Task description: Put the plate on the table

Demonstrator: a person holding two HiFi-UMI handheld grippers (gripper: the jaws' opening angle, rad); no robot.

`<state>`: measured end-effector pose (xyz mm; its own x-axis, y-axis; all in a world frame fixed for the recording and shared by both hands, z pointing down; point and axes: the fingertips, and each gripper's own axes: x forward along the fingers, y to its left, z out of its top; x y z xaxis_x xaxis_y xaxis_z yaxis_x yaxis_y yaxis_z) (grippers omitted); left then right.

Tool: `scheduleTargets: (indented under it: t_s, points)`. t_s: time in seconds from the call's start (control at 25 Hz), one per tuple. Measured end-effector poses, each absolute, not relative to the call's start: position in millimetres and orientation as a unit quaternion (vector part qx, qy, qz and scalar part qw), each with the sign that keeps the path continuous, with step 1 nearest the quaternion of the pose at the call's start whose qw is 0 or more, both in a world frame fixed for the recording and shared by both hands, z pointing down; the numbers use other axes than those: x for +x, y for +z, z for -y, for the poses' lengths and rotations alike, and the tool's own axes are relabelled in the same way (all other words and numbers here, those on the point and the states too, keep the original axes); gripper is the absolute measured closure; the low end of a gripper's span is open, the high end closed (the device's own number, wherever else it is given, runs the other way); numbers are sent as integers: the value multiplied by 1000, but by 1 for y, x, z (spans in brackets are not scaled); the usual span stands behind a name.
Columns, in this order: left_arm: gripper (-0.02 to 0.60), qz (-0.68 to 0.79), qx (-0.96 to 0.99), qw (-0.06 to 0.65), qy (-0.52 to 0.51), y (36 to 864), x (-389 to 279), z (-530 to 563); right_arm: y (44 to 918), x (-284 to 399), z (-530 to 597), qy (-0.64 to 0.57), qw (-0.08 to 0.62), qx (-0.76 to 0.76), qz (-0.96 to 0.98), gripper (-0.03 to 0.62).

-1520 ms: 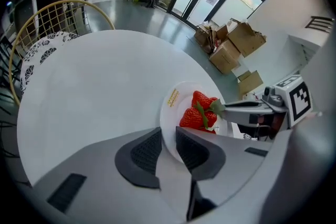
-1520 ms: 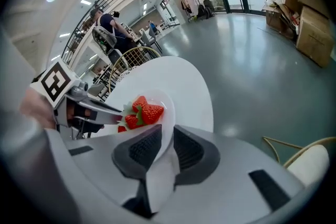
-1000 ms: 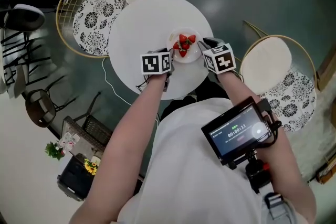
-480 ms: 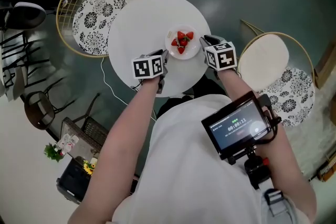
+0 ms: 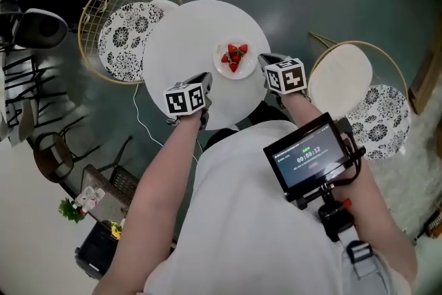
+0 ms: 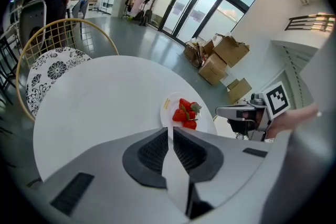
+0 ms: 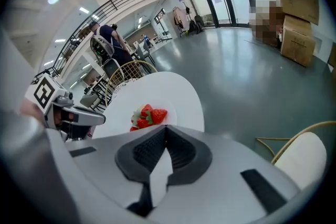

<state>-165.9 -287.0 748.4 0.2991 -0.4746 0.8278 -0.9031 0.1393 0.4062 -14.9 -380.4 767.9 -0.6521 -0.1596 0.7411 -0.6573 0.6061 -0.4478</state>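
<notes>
Both shut, left tool (image 5: 205,81), right tool (image 5: 266,60), beside plate (image 5: 233,70), near table (image 5: 183,34) edge.

I take the chest screen (image 5: 309,162) as my landmark: a black-framed monitor with a dark display and a lit timer readout. Just below it hangs a black mount (image 5: 336,217) with a red spot. Behind the screen is a white short-sleeved shirt (image 5: 235,217). Up and left of the screen, my left gripper (image 5: 205,83) carries a cube (image 5: 186,100) of black-and-white square markers. Straight above the screen, the right gripper (image 5: 266,60) bears its twin. Both bodies are pale grey, with dark ribbed pads (image 6: 152,152).
</notes>
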Motion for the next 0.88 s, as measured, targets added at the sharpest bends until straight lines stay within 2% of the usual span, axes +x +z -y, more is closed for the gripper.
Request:
scheduleTargets:
  t_s: [0.12,0.6,0.88]
  points:
    - [575,552,632,505,205,742,-165,286,762,-14,377,379,327,251,829,589]
    - [576,505,707,478,130,697,-145,209,703,-10,314,365,293,271,841,589]
    - [577,509,731,447,87,663,-157,174,663,-23,277,346,264,255,863,589]
